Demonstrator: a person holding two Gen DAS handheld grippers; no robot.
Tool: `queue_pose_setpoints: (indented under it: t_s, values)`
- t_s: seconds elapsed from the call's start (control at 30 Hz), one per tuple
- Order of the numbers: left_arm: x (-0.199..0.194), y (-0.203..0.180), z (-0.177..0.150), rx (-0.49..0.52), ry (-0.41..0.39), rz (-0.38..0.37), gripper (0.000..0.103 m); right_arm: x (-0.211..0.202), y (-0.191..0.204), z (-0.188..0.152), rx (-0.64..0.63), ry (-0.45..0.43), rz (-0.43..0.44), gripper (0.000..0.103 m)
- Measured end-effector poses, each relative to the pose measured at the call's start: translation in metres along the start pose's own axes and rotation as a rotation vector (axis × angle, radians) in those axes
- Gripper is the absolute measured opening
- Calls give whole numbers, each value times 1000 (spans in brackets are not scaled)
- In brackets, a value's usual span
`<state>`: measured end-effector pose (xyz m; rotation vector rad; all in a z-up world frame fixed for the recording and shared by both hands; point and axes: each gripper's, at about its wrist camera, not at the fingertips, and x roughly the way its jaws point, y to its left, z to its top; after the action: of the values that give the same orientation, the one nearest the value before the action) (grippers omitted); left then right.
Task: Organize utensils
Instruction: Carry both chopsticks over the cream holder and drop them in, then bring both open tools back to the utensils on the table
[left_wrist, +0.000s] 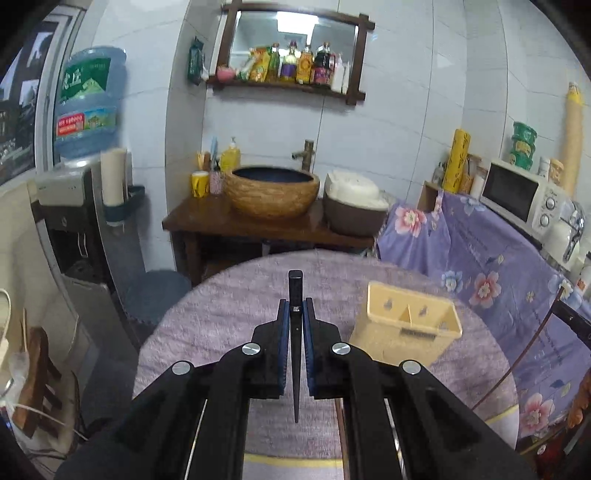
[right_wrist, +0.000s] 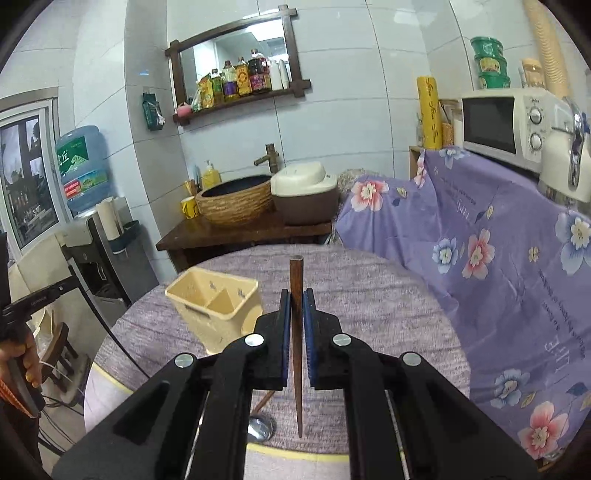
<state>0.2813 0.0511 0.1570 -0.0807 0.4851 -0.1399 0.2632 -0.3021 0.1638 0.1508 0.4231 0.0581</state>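
My left gripper is shut on a black chopstick that stands upright between its blue pads, above the purple mat. A cream two-compartment utensil holder stands on the mat to its right. My right gripper is shut on a brown wooden chopstick, also upright. The same holder stands to the left of the right gripper. A metal spoon with a brown handle lies on the mat beneath the right gripper.
The round table carries a purple mat. A floral purple cloth covers furniture on the right, with a microwave on top. A wooden stand with a basin and a water dispenser stand behind.
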Motion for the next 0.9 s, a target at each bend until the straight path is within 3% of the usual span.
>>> queue_pose_setpoints:
  t_s: [0.13, 0.27, 0.37, 0.53, 0.9]
  values:
    - [-13, -4, 44, -20, -73, -16, 8, -10, 9, 49, 7, -85, 31, 8]
    - [-25, -15, 90, -73, -145, -84, 8, -20, 22, 101, 50, -173, 90, 8]
    - [-21, -33, 108, -93, -171, -134, 8, -14, 37, 119, 55, -203, 106, 8]
    - [7, -62, 99, -90, -163, -176, 8, 19, 57, 105, 41, -206, 89, 8]
    - [81, -76, 34, -55, 6, -153, 8, 95, 67, 34, 47, -67, 64, 8]
